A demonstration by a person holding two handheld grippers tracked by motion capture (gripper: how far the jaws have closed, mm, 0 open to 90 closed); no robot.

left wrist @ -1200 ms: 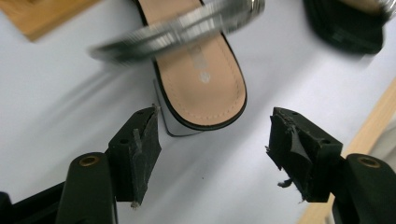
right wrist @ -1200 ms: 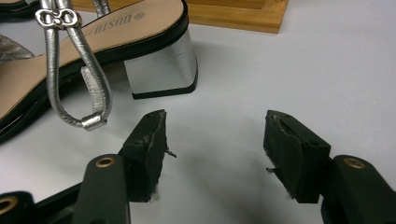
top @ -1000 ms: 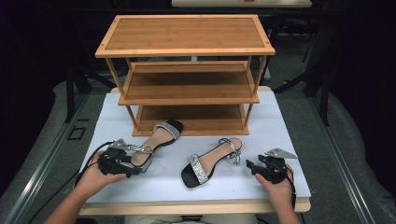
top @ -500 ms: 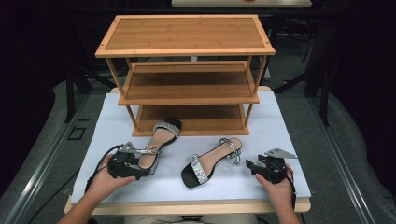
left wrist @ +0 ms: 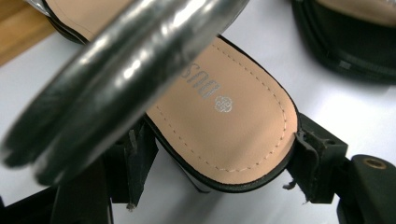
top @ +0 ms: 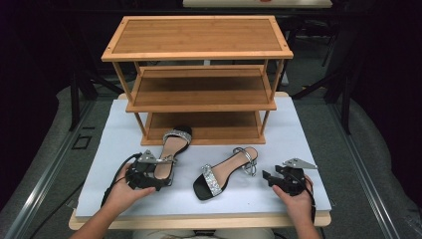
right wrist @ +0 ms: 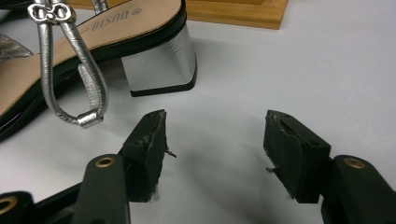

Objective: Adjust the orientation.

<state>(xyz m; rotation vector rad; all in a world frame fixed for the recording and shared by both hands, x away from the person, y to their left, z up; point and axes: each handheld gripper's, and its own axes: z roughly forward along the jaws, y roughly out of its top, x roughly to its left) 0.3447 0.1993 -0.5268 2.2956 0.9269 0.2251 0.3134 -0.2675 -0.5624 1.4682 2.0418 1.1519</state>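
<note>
- Since a second ago, left gripper (top: pixel 160 180) has slid right to the left sandal's (top: pixel 169 148) heel; jaws have just been opening, straddling that heel without pinching.
- Right gripper (right wrist: pixel 212 151) gapes wide, empty, near the right sandal (top: pixel 225 172).
- Both sandals lie before the wooden shoe rack (top: pixel 199 79).

Left gripper (top: pixel 161 178), lower left of the high view, has just been opening its jaws (a heel sits between them). Right gripper (top: pixel 268 177), lower right, rests with jaws apart.

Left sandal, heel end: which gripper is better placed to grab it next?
Left. The left gripper has its jaws open around the left sandal heel. The right gripper sits open and empty, beyond the other sandal.
</note>
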